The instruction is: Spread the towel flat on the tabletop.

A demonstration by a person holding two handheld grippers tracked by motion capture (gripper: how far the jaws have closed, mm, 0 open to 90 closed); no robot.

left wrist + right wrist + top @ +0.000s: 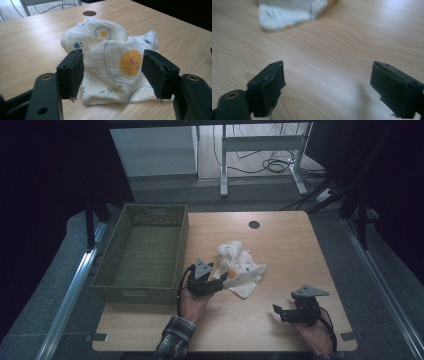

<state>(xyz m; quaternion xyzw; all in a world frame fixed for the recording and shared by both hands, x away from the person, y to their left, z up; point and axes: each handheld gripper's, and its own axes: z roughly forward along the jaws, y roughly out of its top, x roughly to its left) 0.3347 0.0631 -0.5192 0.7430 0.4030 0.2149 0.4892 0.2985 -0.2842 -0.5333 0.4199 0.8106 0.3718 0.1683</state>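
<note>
between the left hand-held gripper's [112, 72] parted jaws sits a cloth [112, 60] (egg prints, no readable writing), ungripped.

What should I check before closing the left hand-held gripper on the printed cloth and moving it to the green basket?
1. Cloth between the jaws: ok. The crumpled cloth sits between the left hand-held gripper jaws, which stand open.
2. Pads pressing on the fabric: not ok. The left pad only meets the cloth's edge; the right shows a gap.
3. Basket ready: ok. It looks empty and stands just left of the cloth.
4. Right hand-held gripper out of the way: ok. It is open over bare table, apart from the cloth.
5. Whole cloth will lift in one pinch: cannot tell; loose folds spread beyond the jaws.
</note>
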